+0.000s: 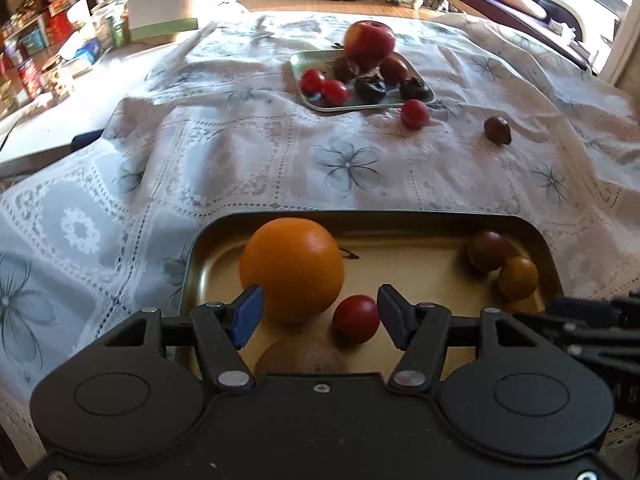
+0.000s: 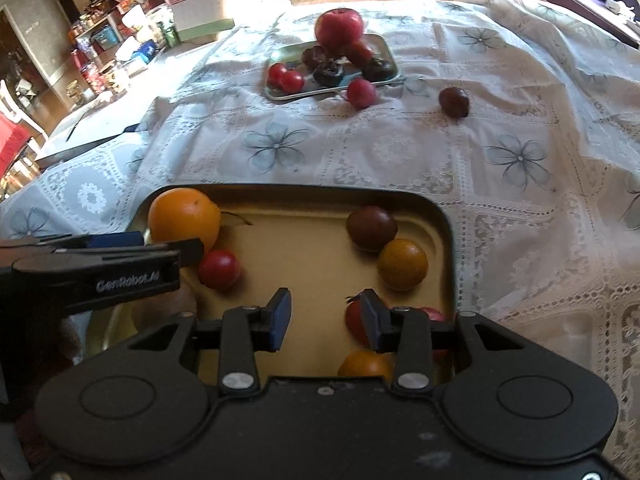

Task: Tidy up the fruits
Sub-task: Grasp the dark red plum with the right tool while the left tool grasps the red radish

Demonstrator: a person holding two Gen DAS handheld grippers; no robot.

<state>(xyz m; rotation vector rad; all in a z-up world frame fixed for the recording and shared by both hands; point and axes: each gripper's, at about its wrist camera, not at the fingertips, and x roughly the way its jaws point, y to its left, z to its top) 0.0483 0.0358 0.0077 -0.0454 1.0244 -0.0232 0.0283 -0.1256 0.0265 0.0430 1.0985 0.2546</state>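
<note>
Left fingers: the left gripper [image 1: 320, 316] has its 2 fingers spread wide over the near tray [image 1: 460, 218]. They pinch nothing.
Between the left fingers: a small red fruit [image 1: 356, 318] sits in the gap by the right finger. The big orange [image 1: 292, 268] sits by the left finger. I cannot tell if a finger touches either one.
Right fingers: the right gripper [image 2: 325, 320] has its 2 fingers apart and holds nothing. Bare tray floor shows in the gap.
By the right finger: a red fruit [image 2: 355, 322] sits partly behind that finger.
Near tray: it also holds a dark fruit [image 2: 371, 227], a yellow-brown fruit [image 2: 402, 264] touching it, and a brown fuzzy fruit [image 1: 300, 354] at the bottom.
Far tray: the silver tray [image 2: 386, 46] holds a big red apple [image 2: 339, 27] on top of small red and dark fruits.
On the cloth: 1 red fruit [image 2: 361, 93] lies just beside the far tray. 1 dark fruit [image 2: 454, 102] lies farther to its right.
Cloth: a white lace tablecloth [image 2: 400, 152] with grey flowers.
</note>
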